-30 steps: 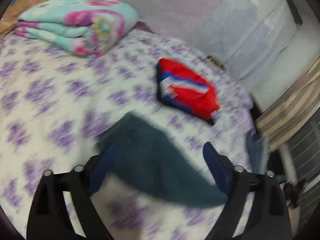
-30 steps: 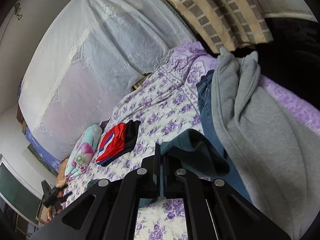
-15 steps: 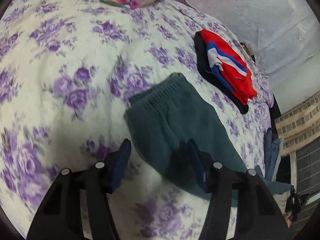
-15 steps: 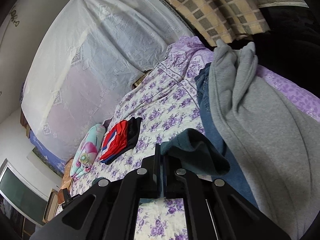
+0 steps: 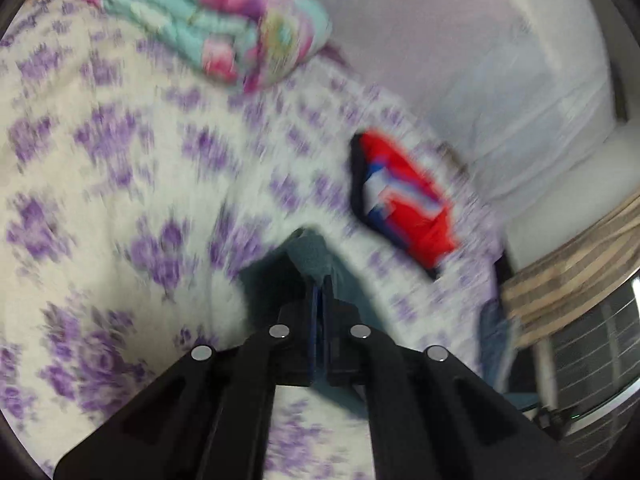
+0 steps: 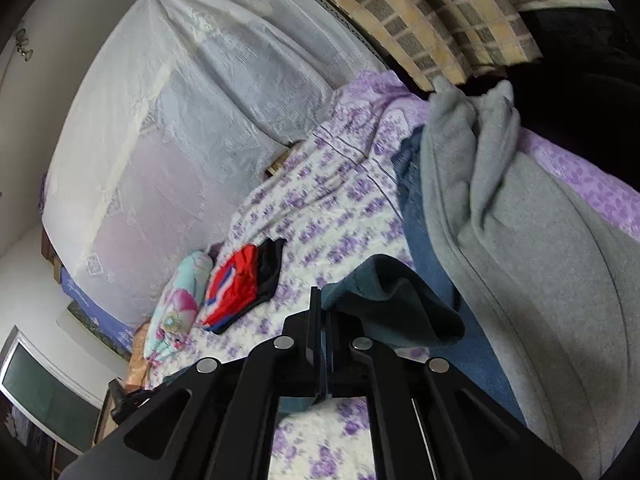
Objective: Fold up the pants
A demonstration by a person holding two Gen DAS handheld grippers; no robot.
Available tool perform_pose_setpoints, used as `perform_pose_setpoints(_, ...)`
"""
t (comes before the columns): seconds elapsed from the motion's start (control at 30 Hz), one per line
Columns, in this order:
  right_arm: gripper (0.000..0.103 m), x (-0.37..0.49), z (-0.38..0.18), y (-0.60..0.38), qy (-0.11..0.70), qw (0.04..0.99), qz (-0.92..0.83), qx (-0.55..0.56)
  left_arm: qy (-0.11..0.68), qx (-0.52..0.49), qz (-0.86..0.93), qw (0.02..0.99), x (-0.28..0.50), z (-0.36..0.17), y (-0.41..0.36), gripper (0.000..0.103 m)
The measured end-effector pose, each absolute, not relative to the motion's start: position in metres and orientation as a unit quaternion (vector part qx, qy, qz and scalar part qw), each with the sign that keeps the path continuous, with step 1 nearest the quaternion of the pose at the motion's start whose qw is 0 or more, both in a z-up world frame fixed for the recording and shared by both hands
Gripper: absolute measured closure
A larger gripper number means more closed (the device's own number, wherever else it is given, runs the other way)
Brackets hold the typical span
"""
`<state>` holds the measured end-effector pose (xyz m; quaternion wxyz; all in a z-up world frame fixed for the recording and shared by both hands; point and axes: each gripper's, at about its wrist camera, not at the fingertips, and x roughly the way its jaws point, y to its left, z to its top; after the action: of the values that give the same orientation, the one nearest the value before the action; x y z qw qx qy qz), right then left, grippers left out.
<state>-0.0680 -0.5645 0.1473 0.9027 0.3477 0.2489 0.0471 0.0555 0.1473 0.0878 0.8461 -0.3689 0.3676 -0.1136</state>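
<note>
Left view was smeared with motion blur; the bedspread's (image 5: 120, 200) purple flowers ran to streaks and fine detail was lost. Most of the teal pants (image 5: 312, 258) lay hidden behind my own black tong arms in both views. I could not make out where the fabric ran between my two grips. No hand or sleeve of mine showed in either view.

Both tongs pointed forward and somewhat down over the bed.

Left tongs (image 5: 320, 284): jaws together, clamped on a bunched bit of the pants that poked up just past the tips, with more of the teal cloth spread on the bedspread either side.

Right tongs (image 6: 320, 300): jaws together, pinching an edge of the pants (image 6: 400, 300), which billowed up in a loose fold to the right of the tips. That fold sat against a blue garment (image 6: 432, 248), with a grey garment (image 6: 540, 260) heaped over it at the bed's edge.

Further up the bed lay a folded red, white and blue garment (image 5: 404, 200) and, beyond it, a folded floral blanket (image 5: 240, 28).
</note>
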Motion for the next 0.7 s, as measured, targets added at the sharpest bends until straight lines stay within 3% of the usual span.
perform_pose_setpoints(0.2, 0.101, -0.097, 0.171, -0.549, 0.23, 0.908, 0.088, 0.339, 0.273, -0.358, -0.126, 0.884, -0.037, 0.174, 0.187, 0.102)
perform_pose_setpoints(0.3, 0.101, -0.133, 0.171, -0.544, 0.224, 0.909, 0.105, 0.334, 0.249, -0.347, -0.107, 0.898, -0.096, 0.184, 0.211, 0.102)
perform_pose_setpoints(0.4, 0.101, -0.168, 0.157, -0.544, 0.23, 0.913, 0.101, 0.322, 0.274, -0.358, -0.082, 0.889, -0.145, 0.152, 0.236, 0.102)
perform_pose_setpoints(0.47, 0.093, -0.183, 0.134, -0.547, 0.268, 0.902, 0.1, 0.322, 0.304, -0.383, -0.082, 0.869, -0.164, 0.115, 0.246, 0.102)
perform_pose_setpoints(0.53, 0.045, -0.187, 0.113, -0.552, 0.307, 0.894, 0.073, 0.317, 0.352, -0.392, -0.05, 0.849, -0.179, 0.061, 0.253, 0.102)
perform_pose_setpoints(0.63, 0.044, -0.187, 0.099, -0.569, 0.313, 0.892, 0.028, 0.325, 0.381, -0.433, -0.039, 0.816, -0.192, 0.007, 0.267, 0.102)
perform_pose_setpoints(0.7, 0.044, -0.184, 0.103, -0.577, 0.298, 0.89, 0.025, 0.344, 0.374, -0.453, -0.039, 0.808, -0.198, 0.002, 0.274, 0.102)
